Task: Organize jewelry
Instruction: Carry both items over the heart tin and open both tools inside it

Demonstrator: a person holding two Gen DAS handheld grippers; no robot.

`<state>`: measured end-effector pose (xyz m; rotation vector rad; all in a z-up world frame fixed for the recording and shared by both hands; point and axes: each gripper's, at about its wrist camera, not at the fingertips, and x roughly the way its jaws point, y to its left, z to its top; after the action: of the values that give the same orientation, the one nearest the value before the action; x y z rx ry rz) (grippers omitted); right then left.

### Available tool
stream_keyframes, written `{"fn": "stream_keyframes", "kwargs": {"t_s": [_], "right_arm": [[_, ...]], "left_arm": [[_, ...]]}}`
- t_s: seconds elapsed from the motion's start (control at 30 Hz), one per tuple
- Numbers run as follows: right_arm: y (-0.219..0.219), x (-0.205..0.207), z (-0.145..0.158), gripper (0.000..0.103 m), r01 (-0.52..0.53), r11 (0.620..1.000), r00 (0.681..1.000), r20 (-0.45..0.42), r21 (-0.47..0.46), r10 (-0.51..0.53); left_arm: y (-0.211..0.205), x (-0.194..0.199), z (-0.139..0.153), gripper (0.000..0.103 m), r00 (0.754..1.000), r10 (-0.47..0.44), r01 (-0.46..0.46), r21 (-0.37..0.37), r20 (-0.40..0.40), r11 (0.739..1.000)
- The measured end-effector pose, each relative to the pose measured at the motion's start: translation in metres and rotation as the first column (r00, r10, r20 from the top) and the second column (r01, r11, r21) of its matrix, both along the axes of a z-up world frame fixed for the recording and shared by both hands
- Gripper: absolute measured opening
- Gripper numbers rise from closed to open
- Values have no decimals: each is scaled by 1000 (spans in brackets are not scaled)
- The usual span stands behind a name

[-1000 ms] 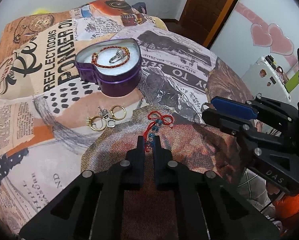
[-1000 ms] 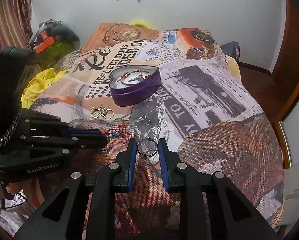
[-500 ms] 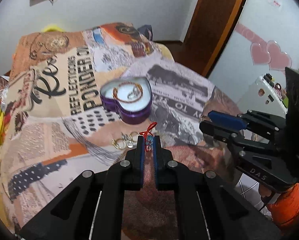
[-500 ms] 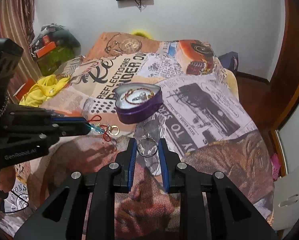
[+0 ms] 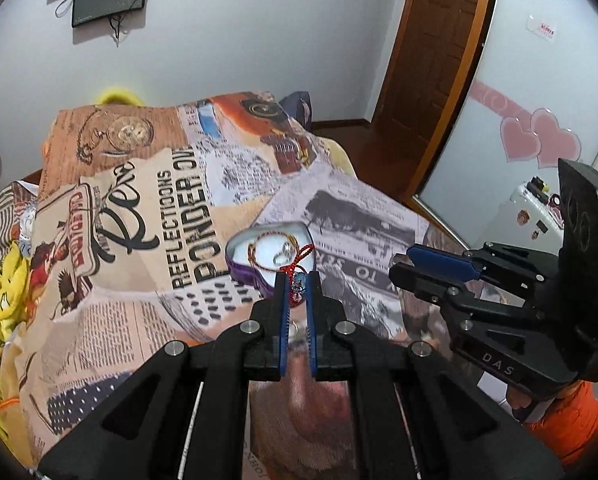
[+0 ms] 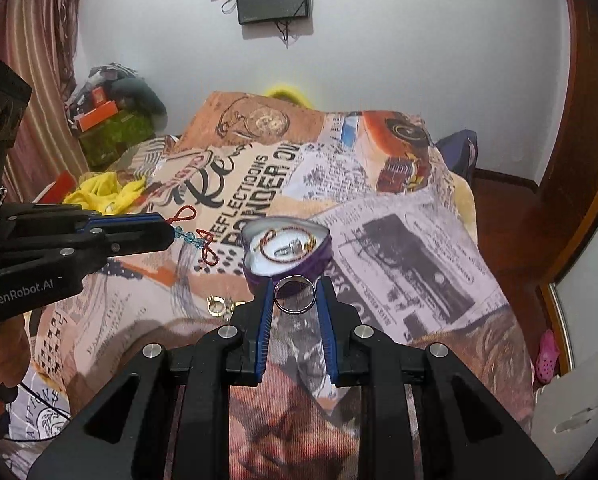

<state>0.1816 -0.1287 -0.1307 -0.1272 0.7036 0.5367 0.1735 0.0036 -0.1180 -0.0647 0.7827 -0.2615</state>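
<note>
My left gripper (image 5: 297,280) is shut on a red cord bracelet with blue beads (image 5: 299,266) and holds it in the air, near the purple heart-shaped box (image 5: 251,274). The bracelet also shows in the right wrist view (image 6: 197,236), hanging from the left gripper (image 6: 171,232). The box (image 6: 323,258) has a white lining and holds a red-gold bracelet (image 6: 275,246) and a silver ring. My right gripper (image 6: 295,292) is shut on a silver ring (image 6: 295,294), just in front of the box. In the left wrist view the right gripper (image 5: 403,266) is to the right.
Gold rings (image 6: 221,306) lie on the printed bedspread (image 6: 399,240) left of the right gripper. Yellow cloth (image 6: 103,192) and clutter lie at the bed's left side. A wooden door (image 5: 431,60) and a floor drop lie beyond the bed's right edge.
Both grippers have risen well above the bed. The left gripper lifted the red bracelet off the bedspread and carried it toward the box. The right gripper still holds the silver ring.
</note>
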Motion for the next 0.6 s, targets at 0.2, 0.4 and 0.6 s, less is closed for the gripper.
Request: {"fn": "stream_keyframes", "kwargs": {"t_s": [0.2,0.4,0.6], "right_arm": [[3,9,6,20,1,1000,1000,17,30,-2],[11,21,7,20,-1,998,1000,14,63,0],[21,33,4,20,-12,998,1000,11,66,12]], "left_arm": [[5,10,7,6,1000,10,-10,-3,27,1000],[11,24,6,6,999,24,-24,1,33,1000],[17,41,-2,6,999,32,-32,1,23,999]]}}
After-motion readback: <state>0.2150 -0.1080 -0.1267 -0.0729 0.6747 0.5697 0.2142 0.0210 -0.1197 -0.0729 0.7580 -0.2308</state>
